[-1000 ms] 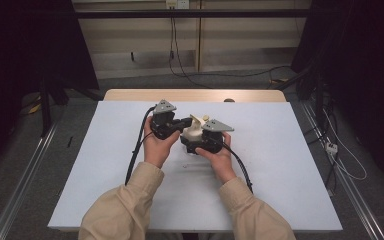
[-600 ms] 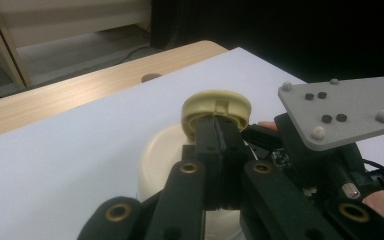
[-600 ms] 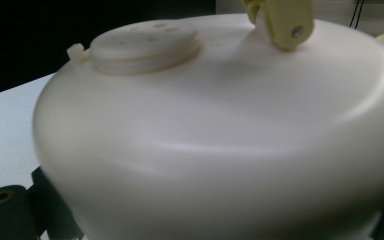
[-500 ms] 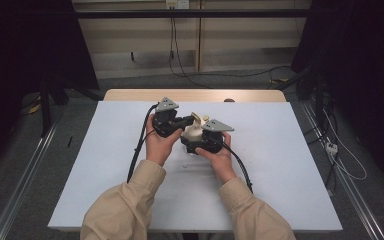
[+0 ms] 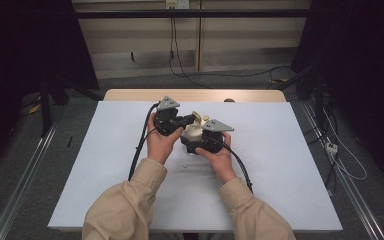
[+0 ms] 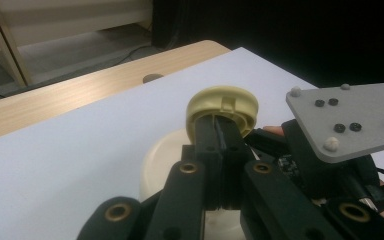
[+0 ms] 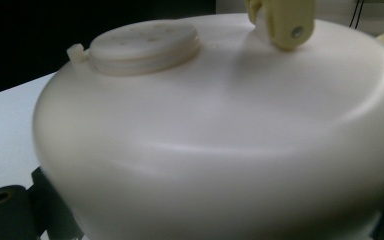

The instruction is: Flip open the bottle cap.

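A cream-white round container is held above the table's middle; my right gripper is shut on its body. In the right gripper view the container looms close, showing a threaded neck with small holes and a yellow hinge piece. My left gripper is shut on the rim of a pale yellow round cap, lifted just above the container. The left gripper's fingers press together on the cap's edge.
A white sheet covers the table, with a wooden strip along the far edge and a small round hole in it. Black cables trail from both grippers toward the person's sleeves. Dark curtains stand on both sides.
The left gripper with the cap has edged slightly to the right; the right gripper and the container have stayed put.
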`<state>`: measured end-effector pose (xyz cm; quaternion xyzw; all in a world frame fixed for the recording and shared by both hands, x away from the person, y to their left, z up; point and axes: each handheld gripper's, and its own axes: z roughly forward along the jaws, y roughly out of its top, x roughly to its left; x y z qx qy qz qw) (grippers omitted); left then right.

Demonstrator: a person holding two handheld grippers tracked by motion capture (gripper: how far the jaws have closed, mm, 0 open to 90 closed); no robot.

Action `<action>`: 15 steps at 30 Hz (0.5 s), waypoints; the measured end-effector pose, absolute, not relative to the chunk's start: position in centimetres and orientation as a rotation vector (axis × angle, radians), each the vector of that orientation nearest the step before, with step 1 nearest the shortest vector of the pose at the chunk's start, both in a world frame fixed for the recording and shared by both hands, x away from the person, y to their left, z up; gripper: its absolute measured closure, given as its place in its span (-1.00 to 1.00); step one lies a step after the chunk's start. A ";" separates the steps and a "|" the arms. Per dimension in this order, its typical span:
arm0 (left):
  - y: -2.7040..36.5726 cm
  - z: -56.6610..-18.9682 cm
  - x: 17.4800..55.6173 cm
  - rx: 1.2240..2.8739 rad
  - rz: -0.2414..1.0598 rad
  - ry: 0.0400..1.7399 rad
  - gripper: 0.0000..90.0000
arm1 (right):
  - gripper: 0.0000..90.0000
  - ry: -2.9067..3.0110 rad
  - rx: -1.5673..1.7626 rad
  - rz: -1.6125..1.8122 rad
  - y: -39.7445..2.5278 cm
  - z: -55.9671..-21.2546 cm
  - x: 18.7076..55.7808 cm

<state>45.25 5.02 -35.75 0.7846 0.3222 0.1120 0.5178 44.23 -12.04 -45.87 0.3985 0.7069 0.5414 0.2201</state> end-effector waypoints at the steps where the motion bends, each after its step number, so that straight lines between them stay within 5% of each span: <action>1: 5.0 -35.8 45.3 1.883 0.269 0.773 1.00 | -0.87 1.956 1.100 1.496 -12.0 -45.9 44.2; 15: 4.6 -35.8 45.8 1.882 0.262 0.776 0.99 | -0.87 1.957 1.097 1.498 -12.1 -45.9 44.3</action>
